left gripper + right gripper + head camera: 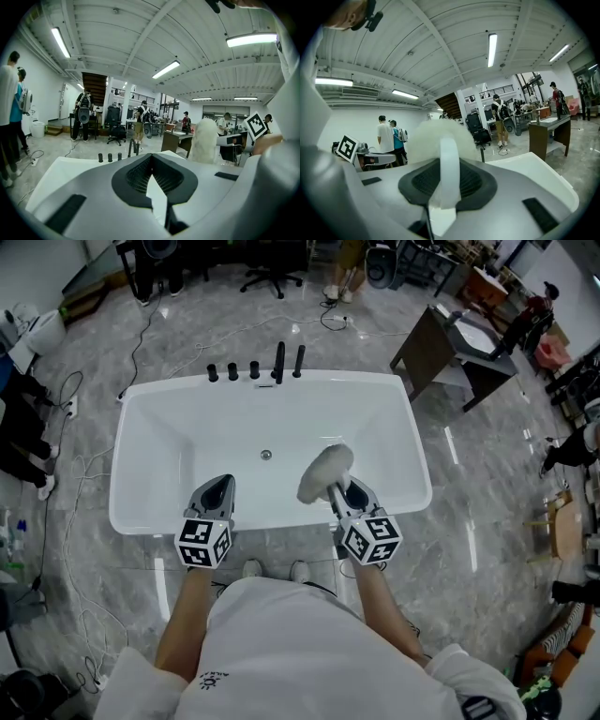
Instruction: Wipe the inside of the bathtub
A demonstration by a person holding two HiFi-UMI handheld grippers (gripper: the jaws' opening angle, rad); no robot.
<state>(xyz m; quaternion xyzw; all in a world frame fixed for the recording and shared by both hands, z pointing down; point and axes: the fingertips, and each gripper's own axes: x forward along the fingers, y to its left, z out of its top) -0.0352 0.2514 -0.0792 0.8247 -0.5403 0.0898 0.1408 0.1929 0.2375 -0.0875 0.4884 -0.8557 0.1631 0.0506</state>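
White tub fills the middle of the head view, sitting on a grey marble floor, with a black faucet and a row of black knobs on the far rim and the drain down in the basin. Both grippers hang over the near rim, marker cubes towards the person, whose shoes show just behind that rim. On the left, the left gripper carries nothing: in its own view the dark pads meet at the tips and the jaws are pressed together with only the tub showing beyond them. On the right, the right gripper is clamped on the white handle of a fluffy duster, the handle running straight up between the jaws to the woolly head. That head sits above the inside of the tub, to the right of the drain and ahead of the right gripper; whether it touches the tub surface I cannot tell. From the left gripper view the duster stands off to the right, well apart from the left jaws. People stand among desks and chairs in the workshop behind.
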